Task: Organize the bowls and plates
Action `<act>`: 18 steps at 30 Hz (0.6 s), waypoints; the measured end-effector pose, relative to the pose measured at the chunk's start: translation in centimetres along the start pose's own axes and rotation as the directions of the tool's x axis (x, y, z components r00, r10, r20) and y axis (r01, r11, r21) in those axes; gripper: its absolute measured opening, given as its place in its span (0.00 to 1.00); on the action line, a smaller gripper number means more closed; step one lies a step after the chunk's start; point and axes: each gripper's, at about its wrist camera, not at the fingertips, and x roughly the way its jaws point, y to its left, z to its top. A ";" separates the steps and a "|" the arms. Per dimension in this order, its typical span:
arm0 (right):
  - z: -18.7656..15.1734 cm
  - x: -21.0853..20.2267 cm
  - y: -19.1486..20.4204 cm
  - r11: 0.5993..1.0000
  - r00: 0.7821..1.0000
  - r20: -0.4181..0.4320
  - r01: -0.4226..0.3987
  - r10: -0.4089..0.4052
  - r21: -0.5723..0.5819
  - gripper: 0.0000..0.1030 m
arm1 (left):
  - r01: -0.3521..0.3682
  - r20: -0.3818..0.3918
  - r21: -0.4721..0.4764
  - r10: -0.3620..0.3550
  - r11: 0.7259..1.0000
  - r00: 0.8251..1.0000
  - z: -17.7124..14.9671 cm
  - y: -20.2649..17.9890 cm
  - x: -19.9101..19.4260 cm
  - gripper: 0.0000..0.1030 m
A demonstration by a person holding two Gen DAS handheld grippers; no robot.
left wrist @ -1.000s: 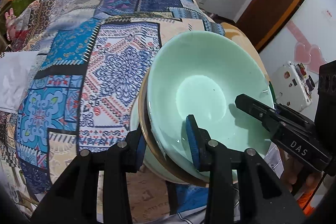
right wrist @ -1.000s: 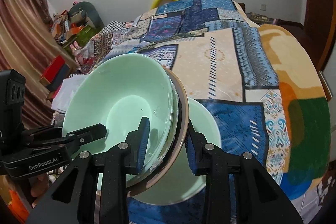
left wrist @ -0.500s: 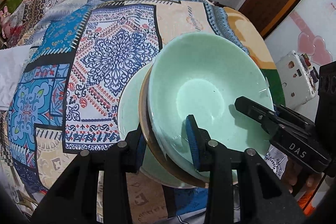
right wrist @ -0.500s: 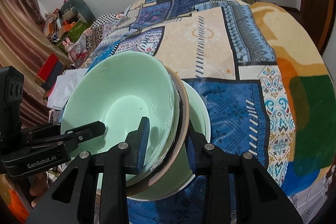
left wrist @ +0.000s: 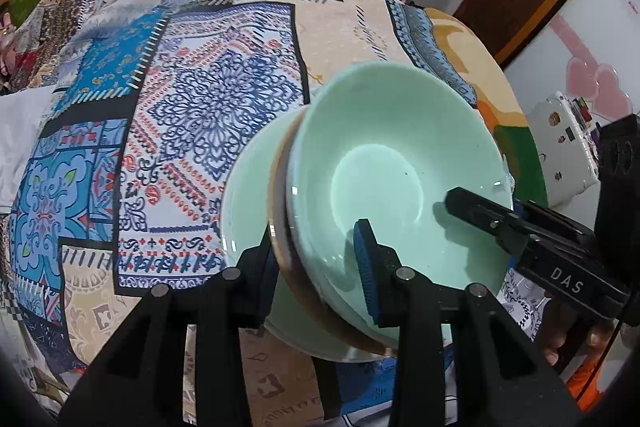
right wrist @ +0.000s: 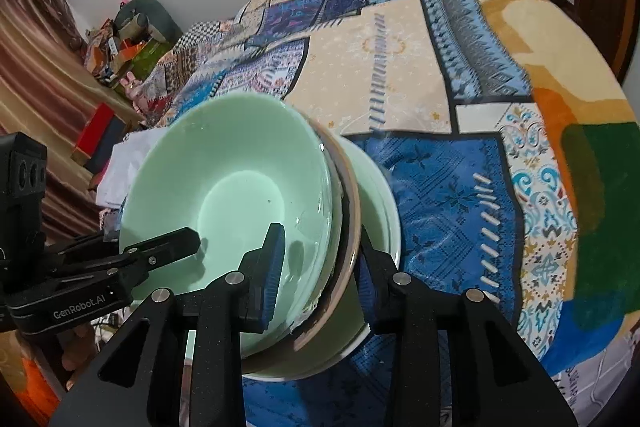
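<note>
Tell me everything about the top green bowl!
The top bowl is pale mint green, glossy like glazed ceramic, wide-rimmed, and empty. It sits tilted, nested in a brown-rimmed dish, above a green plate over the patchwork blanket. The left gripper and right gripper each straddle the stack's rim on opposite sides, one blue pad inside the bowl. The right jaws have just been opening.

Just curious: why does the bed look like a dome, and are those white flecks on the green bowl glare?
Left wrist view: fisheye lens bulges the patchwork quilt; corners go black. Small white glints on the green bowl are reflected light. Right wrist view: same bulge, a glint on the rim, far clutter soft.
</note>
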 end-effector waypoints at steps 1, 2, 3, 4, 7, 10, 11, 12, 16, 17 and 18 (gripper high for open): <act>0.0 -0.4 0.1 1.000 1.000 0.004 0.011 -0.011 -0.012 0.31 | -0.005 0.005 -0.003 0.005 1.000 1.000 0.0 0.1 -0.2 0.35; 0.2 -0.4 0.1 1.000 1.000 0.007 0.017 -0.017 -0.019 0.32 | -0.009 0.011 -0.006 0.009 1.000 1.000 0.0 0.2 -0.5 0.36; 0.2 -0.8 0.2 0.999 1.000 0.015 0.025 -0.024 -0.024 0.33 | -0.010 0.019 -0.011 0.010 1.000 1.000 0.0 0.3 -0.9 0.37; 0.2 -1.2 0.4 0.999 0.999 0.024 0.032 -0.031 -0.032 0.36 | -0.011 0.035 -0.012 0.012 1.000 0.999 0.0 0.4 -1.4 0.37; 0.2 -2.8 1.0 0.997 0.997 0.066 0.045 -0.041 -0.057 0.40 | -0.028 0.088 0.007 0.027 1.000 0.996 -0.1 -0.1 -3.4 0.38; 0.4 -4.8 1.8 0.996 0.993 0.116 0.038 -0.028 -0.086 0.40 | -0.032 0.150 0.021 0.029 0.999 0.988 -0.1 -0.8 -5.7 0.40; 0.5 -5.4 2.1 0.994 0.991 0.134 0.042 -0.029 -0.098 0.40 | -0.031 0.171 0.023 0.027 0.999 0.985 0.0 -1.1 -6.5 0.40; 0.5 -6.1 2.6 0.992 0.987 0.155 0.049 -0.032 -0.112 0.40 | -0.030 0.195 0.025 0.024 0.999 0.980 -0.1 -1.3 -7.4 0.41; 0.5 -9.4 4.3 0.985 0.970 0.243 0.060 -0.019 -0.161 0.43 | -0.034 0.323 0.049 0.017 0.998 0.946 -0.6 -2.8 -11.8 0.47; 0.5 -10.0 4.6 0.984 0.964 0.264 0.061 -0.015 -0.169 0.44 | -0.038 0.352 0.059 0.015 0.998 0.936 -0.9 -3.1 -12.8 0.50; 0.4 -10.8 4.9 0.982 0.958 0.285 0.063 -0.009 -0.178 0.45 | -0.044 0.384 0.069 0.014 0.997 0.923 -1.2 -3.6 -13.8 0.52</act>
